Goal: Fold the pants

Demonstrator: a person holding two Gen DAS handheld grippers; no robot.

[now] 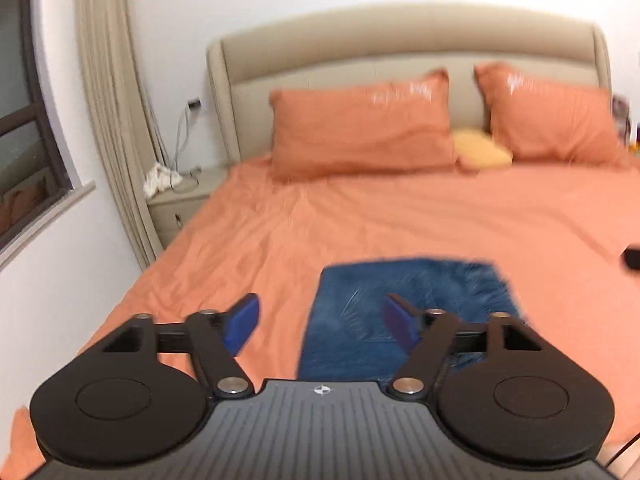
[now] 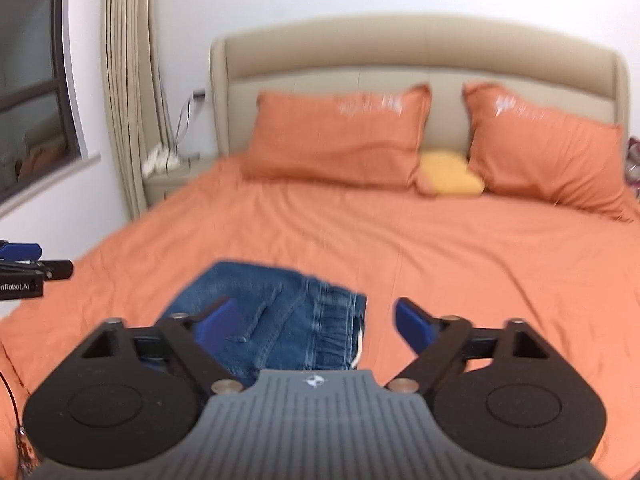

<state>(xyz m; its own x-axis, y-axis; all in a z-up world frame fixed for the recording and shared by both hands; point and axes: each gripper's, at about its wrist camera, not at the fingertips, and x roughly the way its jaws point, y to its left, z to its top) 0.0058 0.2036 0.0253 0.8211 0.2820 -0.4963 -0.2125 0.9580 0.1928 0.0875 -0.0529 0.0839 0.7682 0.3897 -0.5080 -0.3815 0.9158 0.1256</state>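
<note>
A pair of blue jeans (image 2: pixel 280 320) lies on the orange bed sheet (image 2: pixel 460 264), near the foot of the bed. The jeans already form a compact, roughly rectangular bundle, with the elastic waistband and a back pocket showing on top in the right wrist view. The folding looks largely done; judging from the pictures, at most a final fold or some smoothing is left.

The left claw (image 1: pixel 320 322) hangs above the bundle's left edge, its blue pads spread wide apart and holding nothing. The right claw (image 2: pixel 310 324) hangs over the waistband end, also spread wide and empty; whether either pad touches the denim cannot be told through the blur.

Farther off, two orange pillows (image 2: pixel 340 140) and a small yellow cushion (image 2: pixel 450 178) rest against a beige headboard (image 2: pixel 420 52).
</note>
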